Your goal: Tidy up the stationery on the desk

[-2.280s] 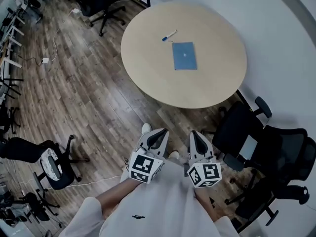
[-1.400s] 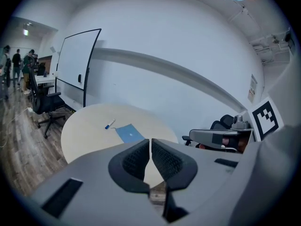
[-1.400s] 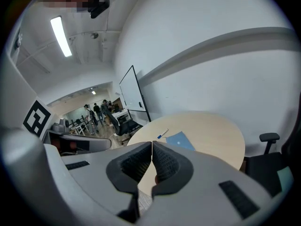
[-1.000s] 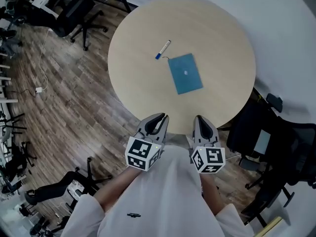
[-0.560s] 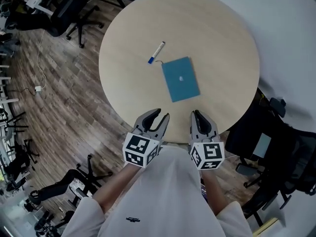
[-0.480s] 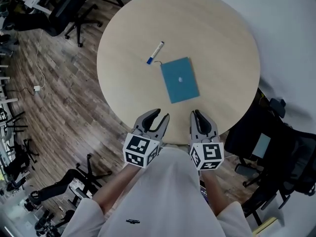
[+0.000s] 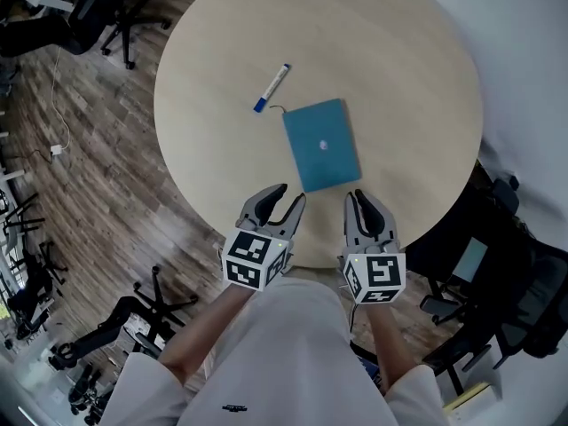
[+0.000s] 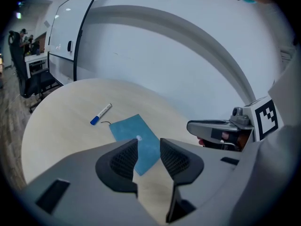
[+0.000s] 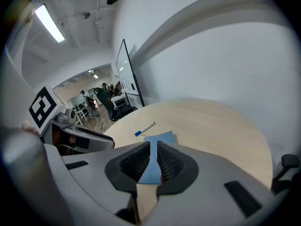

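No writing, label or number can be read anywhere.

A blue notebook [image 7: 322, 145] is seen lying closed and flat on the round wooden table [image 7: 399, 69], slightly askew, with a small pale mark at the middle of its cover. A white marker [image 7: 272, 88] with a blue cap is laid slantwise near its far left corner, apart from it.
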### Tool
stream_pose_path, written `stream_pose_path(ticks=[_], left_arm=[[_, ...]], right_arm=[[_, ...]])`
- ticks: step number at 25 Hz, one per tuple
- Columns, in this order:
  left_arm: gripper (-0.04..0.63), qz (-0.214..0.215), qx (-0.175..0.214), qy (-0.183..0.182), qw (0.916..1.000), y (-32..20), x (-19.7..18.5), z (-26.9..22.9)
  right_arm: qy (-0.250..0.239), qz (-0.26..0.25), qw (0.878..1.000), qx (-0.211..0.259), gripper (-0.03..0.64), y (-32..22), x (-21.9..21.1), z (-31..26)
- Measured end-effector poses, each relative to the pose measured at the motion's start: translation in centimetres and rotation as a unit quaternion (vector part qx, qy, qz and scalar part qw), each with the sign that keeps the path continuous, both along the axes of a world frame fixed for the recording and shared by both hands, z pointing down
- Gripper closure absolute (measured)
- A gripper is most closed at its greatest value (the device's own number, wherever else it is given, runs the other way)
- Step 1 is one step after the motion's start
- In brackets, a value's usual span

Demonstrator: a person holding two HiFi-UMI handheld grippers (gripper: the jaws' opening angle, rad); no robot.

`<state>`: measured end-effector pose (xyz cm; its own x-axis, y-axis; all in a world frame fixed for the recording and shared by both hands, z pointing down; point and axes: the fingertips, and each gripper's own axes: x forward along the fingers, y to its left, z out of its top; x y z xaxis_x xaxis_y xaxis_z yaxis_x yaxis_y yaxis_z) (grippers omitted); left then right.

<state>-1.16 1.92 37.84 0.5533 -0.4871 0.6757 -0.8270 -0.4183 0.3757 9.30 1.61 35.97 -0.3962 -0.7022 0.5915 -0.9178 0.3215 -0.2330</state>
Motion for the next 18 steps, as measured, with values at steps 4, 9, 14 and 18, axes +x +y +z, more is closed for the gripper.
stream_pose_path(ticks=[4,9,14,18], left_arm=[[0.449,-0.006,-0.016,-0.003,0.9999,-0.7,0.2,3.0],[0.443,-0.019,-0.026,-0.002,0.9995,-1.5,0.5,5.9],[0.427,-0.038,-0.038,0.004,0.9986,-3.2,0.9,9.2],[0.413,-0.051,-0.047,0.005,0.9976,-4.1,1.2,11.1]], right_arm=[[-0.003,-0.008,1.0,-0.014,0.518,-1.0,0.1,2.6],[0.003,-0.012,1.0,-0.023,0.511,-2.1,0.6,5.4],[0.007,-0.011,0.999,-0.036,0.499,-3.6,1.5,8.5],[0.011,-0.015,0.999,-0.049,0.469,-4.6,1.9,10.4]])
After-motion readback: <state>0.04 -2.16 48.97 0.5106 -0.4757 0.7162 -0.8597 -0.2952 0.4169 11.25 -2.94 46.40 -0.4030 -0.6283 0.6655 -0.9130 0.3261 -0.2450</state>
